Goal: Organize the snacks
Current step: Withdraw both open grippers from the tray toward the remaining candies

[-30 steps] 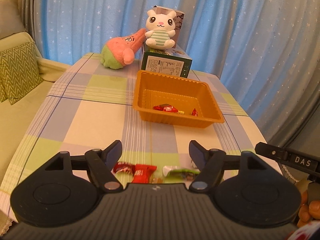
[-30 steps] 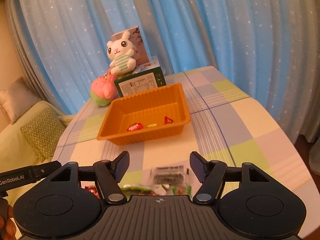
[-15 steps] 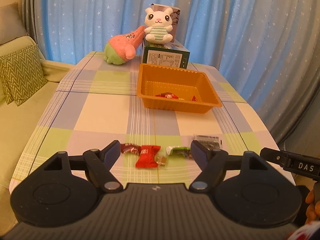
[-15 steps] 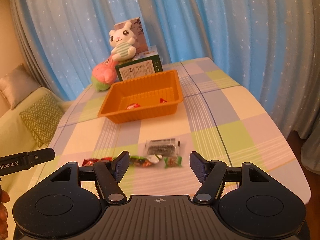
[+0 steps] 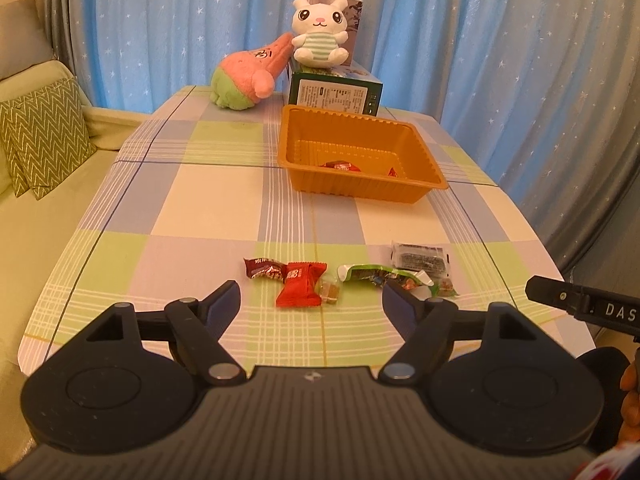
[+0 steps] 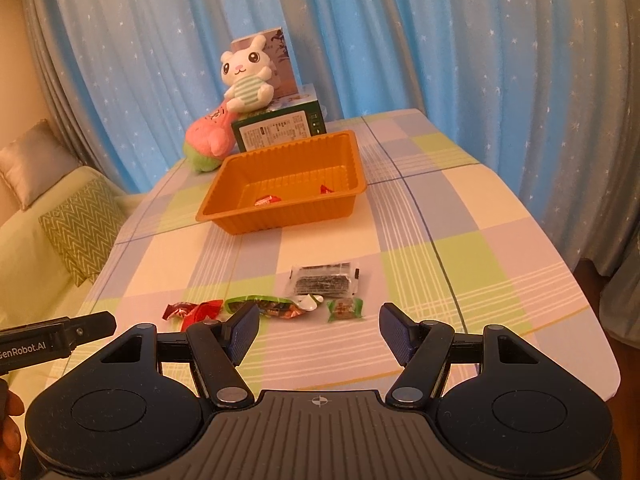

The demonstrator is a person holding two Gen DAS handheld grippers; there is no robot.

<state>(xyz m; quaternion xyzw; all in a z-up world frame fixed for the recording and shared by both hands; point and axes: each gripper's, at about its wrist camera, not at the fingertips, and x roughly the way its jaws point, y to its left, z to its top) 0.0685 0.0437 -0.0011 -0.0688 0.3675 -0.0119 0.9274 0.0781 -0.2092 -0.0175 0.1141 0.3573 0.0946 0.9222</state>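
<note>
Left wrist view: the left gripper (image 5: 311,298) has its fingers apart and empty, as does the right gripper (image 6: 318,326), above a row of loose snacks (image 5: 348,276) on the bench (image 5: 200,216). At twelve o'clock the orange tray (image 5: 424,182) holds only two or three sweets, so most sorting appears left.

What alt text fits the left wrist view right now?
The open left claw hovers empty over a row of wrapped snacks near the front of a checked tablecloth. Farther back sits an orange tray holding a few candies, with plush toys behind.
</note>
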